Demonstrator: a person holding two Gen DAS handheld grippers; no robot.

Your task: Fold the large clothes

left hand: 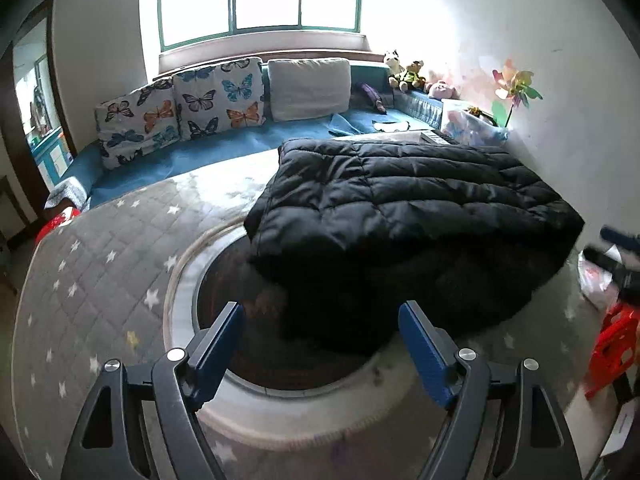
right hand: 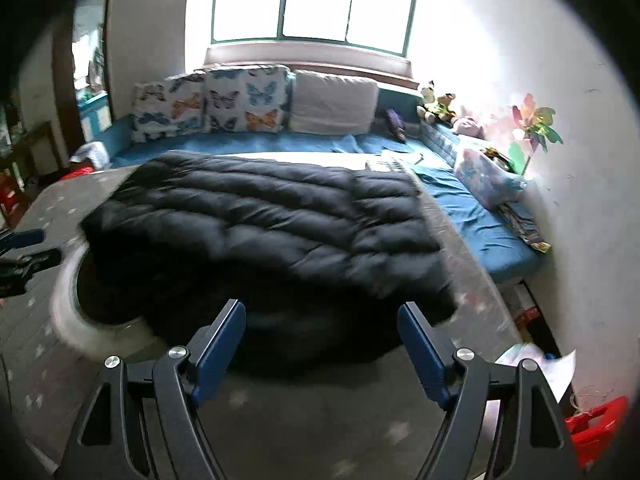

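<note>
A black quilted puffer coat lies folded over on a grey star-patterned mat, partly covering a round dark patch ringed in white. My left gripper hangs open above the near left edge of the coat, nothing between its blue pads. In the right wrist view the same coat fills the middle, and my right gripper stands open over its near edge, empty. The right gripper also shows at the right edge of the left wrist view; the left gripper shows at the left edge of the right wrist view.
Behind the mat runs a blue-covered bench with butterfly cushions, a white cushion, plush toys and a paper pinwheel by the white wall. A red plastic stool stands at the right. A doorway opens at the left.
</note>
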